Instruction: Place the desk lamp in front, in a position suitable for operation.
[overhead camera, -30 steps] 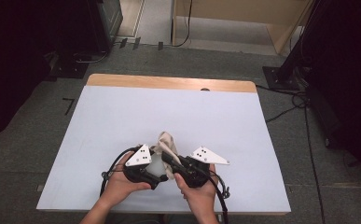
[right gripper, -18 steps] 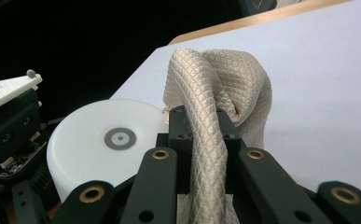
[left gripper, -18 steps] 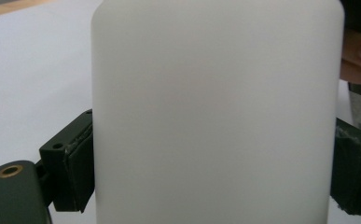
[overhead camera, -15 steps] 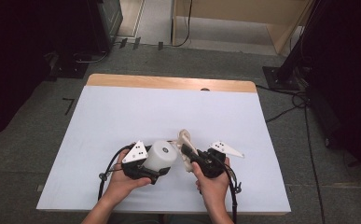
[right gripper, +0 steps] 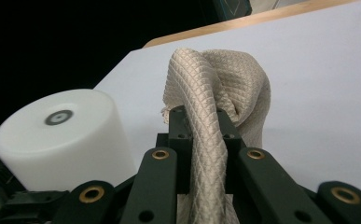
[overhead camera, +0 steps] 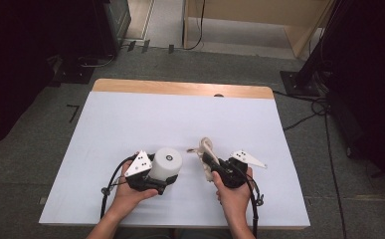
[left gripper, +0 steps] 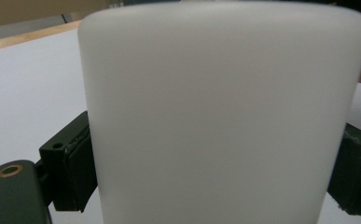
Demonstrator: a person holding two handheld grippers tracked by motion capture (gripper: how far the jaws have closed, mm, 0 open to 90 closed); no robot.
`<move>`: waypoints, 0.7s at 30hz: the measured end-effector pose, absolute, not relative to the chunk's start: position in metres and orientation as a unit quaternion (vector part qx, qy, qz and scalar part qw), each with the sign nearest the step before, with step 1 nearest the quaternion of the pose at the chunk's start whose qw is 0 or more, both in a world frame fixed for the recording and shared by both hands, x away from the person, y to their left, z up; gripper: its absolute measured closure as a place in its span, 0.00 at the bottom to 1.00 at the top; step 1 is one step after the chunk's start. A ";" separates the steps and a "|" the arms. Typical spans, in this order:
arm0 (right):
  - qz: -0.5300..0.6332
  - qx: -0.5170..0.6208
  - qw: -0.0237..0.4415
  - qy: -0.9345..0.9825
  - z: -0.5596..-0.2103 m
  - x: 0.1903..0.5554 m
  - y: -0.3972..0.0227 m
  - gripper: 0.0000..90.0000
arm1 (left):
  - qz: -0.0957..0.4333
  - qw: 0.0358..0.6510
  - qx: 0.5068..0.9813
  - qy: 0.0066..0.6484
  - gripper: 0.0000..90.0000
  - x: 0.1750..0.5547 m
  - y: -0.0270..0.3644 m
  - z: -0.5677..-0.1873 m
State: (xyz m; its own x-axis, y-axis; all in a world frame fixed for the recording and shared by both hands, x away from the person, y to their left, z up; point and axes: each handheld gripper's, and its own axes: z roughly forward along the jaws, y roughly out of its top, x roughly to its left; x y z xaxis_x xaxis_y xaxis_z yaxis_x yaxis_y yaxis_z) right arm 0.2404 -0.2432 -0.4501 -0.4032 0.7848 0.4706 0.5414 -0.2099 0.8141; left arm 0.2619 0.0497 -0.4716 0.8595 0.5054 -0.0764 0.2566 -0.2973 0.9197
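change: a second ago both grippers sat together at lower centre of the high view with the cloth bunched between them; now they are apart and the white cylinder (overhead camera: 166, 163) is uncovered
left gripper (overhead camera: 152, 175): lower left of centre in the high view, jaws spread wide and pressed on both sides of the white cylinder, which stands upright on the table (overhead camera: 130, 119)
right gripper (overhead camera: 207, 162): lower right of centre, jaws pressed together and pinching the beige cloth (right gripper: 215, 112); it has carried the cloth off to the right
cloth: bunched, quilted diamond weave, hanging over the jaw tips, apart from the cylinder
meaning: my read is the cloth has come off the cylinder; wiping or uncovering looks done, next is likely setting the cloth down
cylinder top: small dark ring mark (right gripper: 59, 117) at its centre, no text
writing: no brand, label or lettering legible on the cylinder, cloth or grippers
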 end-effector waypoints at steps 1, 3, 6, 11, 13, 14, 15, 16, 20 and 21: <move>0.562 0.535 0.107 0.621 -0.451 0.241 -0.244 0.91 | 0.113 0.541 0.799 0.238 0.09 0.260 0.053 -0.472; 0.556 0.536 0.105 0.626 -0.454 0.242 -0.243 0.91 | 0.110 0.539 0.800 0.239 0.09 0.259 0.057 -0.472; 0.542 0.535 0.102 0.640 -0.460 0.243 -0.241 0.91 | 0.106 0.538 0.803 0.236 0.09 0.256 0.063 -0.472; 0.533 0.536 0.093 0.648 -0.466 0.246 -0.238 0.91 | 0.092 0.538 0.805 0.232 0.08 0.253 0.072 -0.473; 0.531 0.535 0.093 0.650 -0.466 0.246 -0.238 0.91 | 0.080 0.541 0.806 0.227 0.07 0.252 0.075 -0.471; 0.530 0.535 0.093 0.652 -0.467 0.247 -0.238 0.91 | 0.081 0.539 0.808 0.223 0.06 0.251 0.076 -0.470; 0.529 0.535 0.093 0.652 -0.467 0.247 -0.238 0.91 | 0.085 0.535 0.810 0.224 0.06 0.249 0.076 -0.470; 0.529 0.533 0.094 0.654 -0.467 0.247 -0.238 0.91 | 0.088 0.530 0.812 0.228 0.06 0.249 0.075 -0.469; 0.526 0.532 0.093 0.657 -0.468 0.246 -0.237 0.91 | 0.091 0.521 0.817 0.229 0.06 0.246 0.076 -0.466; 0.526 0.531 0.093 0.658 -0.468 0.246 -0.237 0.91 | 0.090 0.522 0.817 0.229 0.06 0.246 0.077 -0.465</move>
State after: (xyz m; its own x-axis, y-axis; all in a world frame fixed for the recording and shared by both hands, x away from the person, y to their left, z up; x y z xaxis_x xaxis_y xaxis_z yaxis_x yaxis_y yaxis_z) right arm 0.2464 -0.2367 -0.4684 -0.4193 0.7964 0.4358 0.6014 -0.1159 0.7905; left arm 0.2459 0.0767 -0.4654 0.8788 0.4683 -0.0914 0.2797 -0.3503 0.8939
